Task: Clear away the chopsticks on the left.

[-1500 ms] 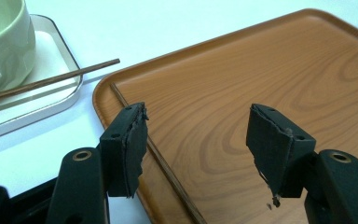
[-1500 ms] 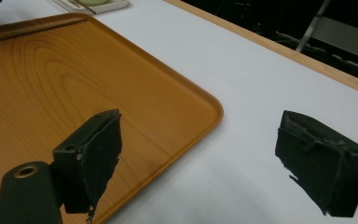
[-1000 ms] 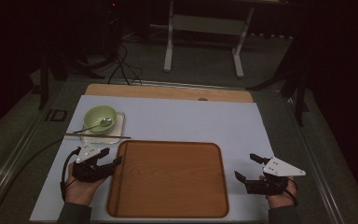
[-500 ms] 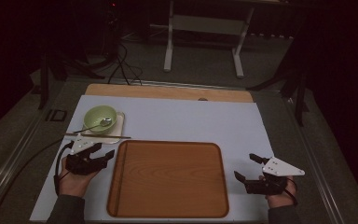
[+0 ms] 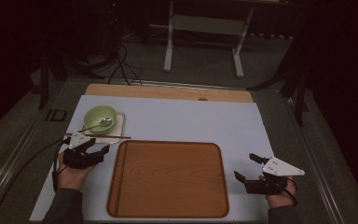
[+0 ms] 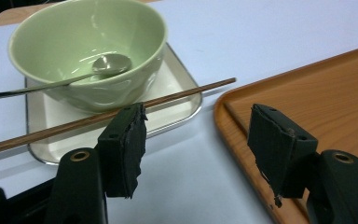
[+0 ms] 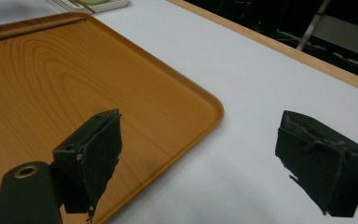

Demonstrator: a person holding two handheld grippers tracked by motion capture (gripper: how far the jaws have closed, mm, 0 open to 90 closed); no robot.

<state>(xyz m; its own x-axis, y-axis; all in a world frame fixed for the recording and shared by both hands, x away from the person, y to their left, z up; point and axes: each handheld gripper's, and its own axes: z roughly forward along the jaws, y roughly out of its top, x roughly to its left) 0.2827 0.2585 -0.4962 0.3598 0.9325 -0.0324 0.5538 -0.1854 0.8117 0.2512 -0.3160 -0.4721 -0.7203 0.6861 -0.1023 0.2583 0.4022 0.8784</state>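
Both jaws wide — left gripper (image 6: 193, 135) nears chopstick (image 6: 107, 114).

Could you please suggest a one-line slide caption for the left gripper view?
Open left gripper faces a green bowl holding a spoon, with a chopstick across its small tray.

High view overhead, gripper views low, close, sharing wooden tray (image 5: 168, 179).

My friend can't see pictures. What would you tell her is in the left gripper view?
A pale green bowl with a metal spoon in it sits on a small white tray, and a brown chopstick lies across the tray's front edge. The left claw is open just in front of it, beside a wooden tray.
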